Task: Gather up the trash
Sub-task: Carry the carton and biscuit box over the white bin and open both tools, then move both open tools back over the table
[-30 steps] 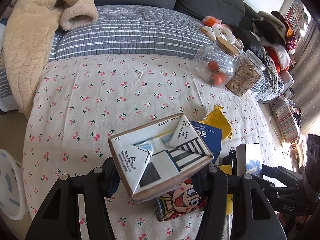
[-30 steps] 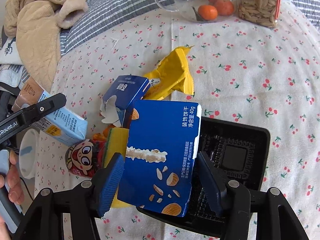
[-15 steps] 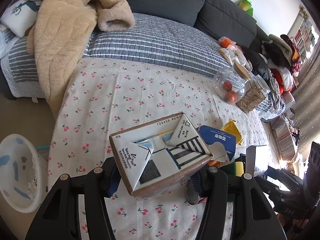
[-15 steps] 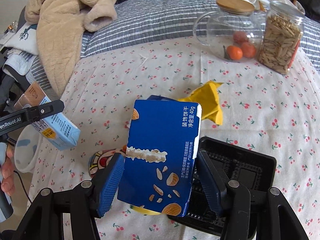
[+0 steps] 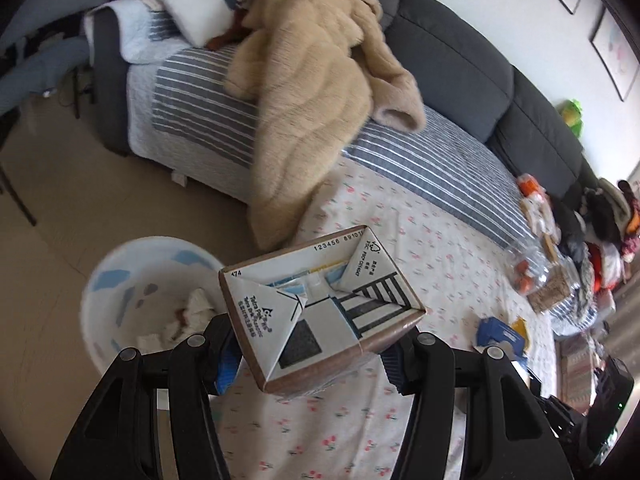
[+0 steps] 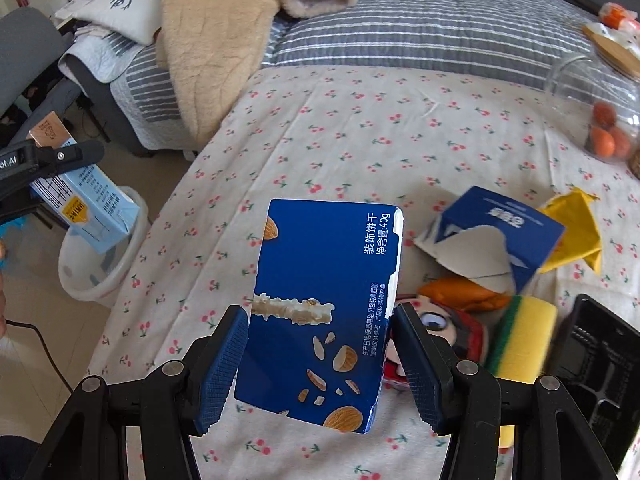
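Left wrist view: your left gripper (image 5: pixel 316 344) pinches the carton (image 5: pixel 320 312) end-on, with the bin (image 5: pixel 120 280) just ahead-left for dropping, while your right gripper (image 6: pixel 320 364) clamps the blue box (image 6: pixel 324 312) flat above the worktop (image 6: pixel 360 140).

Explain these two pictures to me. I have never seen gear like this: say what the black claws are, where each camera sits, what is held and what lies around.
No robot here: a person holds a two-finger claw in each hand, each carrying a wide-angle camera looking along its fingers.

Left camera: the left gripper clamps a drink carton, near a white waste bin on the floor.

Right camera: the right gripper clamps a blue biscuit box above the cherry-print cloth. On the cloth lie a torn blue box, a yellow wrapper, a sponge and a black tray. The left gripper's carton shows at the left edge.
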`<state>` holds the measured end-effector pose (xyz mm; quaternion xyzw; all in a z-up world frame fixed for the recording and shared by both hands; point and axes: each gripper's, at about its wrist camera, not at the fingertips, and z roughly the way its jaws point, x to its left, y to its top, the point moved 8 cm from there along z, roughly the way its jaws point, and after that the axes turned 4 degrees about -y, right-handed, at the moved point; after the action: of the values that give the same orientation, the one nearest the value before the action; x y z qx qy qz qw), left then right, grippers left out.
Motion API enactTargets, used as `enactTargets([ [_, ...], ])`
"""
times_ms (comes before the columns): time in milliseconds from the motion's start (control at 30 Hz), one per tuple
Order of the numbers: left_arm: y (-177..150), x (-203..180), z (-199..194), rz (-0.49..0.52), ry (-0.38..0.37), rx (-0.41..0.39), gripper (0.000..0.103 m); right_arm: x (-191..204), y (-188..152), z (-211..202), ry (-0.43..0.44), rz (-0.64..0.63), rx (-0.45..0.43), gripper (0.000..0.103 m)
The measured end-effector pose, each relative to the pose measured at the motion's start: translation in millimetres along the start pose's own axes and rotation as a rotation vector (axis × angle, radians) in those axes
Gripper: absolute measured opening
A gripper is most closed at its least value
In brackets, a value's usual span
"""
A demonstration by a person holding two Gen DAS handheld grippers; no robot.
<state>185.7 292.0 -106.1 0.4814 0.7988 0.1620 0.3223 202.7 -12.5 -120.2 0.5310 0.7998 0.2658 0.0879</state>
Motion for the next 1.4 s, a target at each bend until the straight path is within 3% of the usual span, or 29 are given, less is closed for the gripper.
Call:
enactTargets([
  [67, 1.8, 37.9, -5.4, -0.063, 0.072, -0.014, 0.06, 21.3, 0.6, 9.6, 0.025, -0.024, 0.012, 0.064],
  [233, -5.7, 99.4, 0.1, -0.17, 0.144, 0.019, 0.06, 85.2, 9.8, 36.1, 0.098, -0.077, 0.036, 0.064],
  [367, -11.0, 122.7, 12.3, -0.194, 0.172, 0.051, 0.06, 149.8, 23.6, 63.1, 0.175, -0.116, 0.061, 0.064],
  [600, -18.9, 138.6, 34.1, -0.167, 0.241, 0.108, 0.06, 239.2, 37.7, 114.7, 0.201, -0.254, 0.099, 0.065],
  [800, -20.1, 146.2, 44.5, -0.169, 0.242, 0.134, 0.06, 271.4, 39.8, 149.7, 0.189, -0.325, 0.126, 0.065],
  [1067, -21.0, 147.8, 56.3, -0.158, 0.262, 0.174, 0.061, 287.8, 46.2, 164.9, 0.214, -0.361, 0.13, 0.066],
  [1400, -24.8, 154.8, 54.9, -0.166, 0.305, 0.198, 0.064, 275.0, 51.7, 171.6, 0.21, -0.313, 0.131, 0.069],
])
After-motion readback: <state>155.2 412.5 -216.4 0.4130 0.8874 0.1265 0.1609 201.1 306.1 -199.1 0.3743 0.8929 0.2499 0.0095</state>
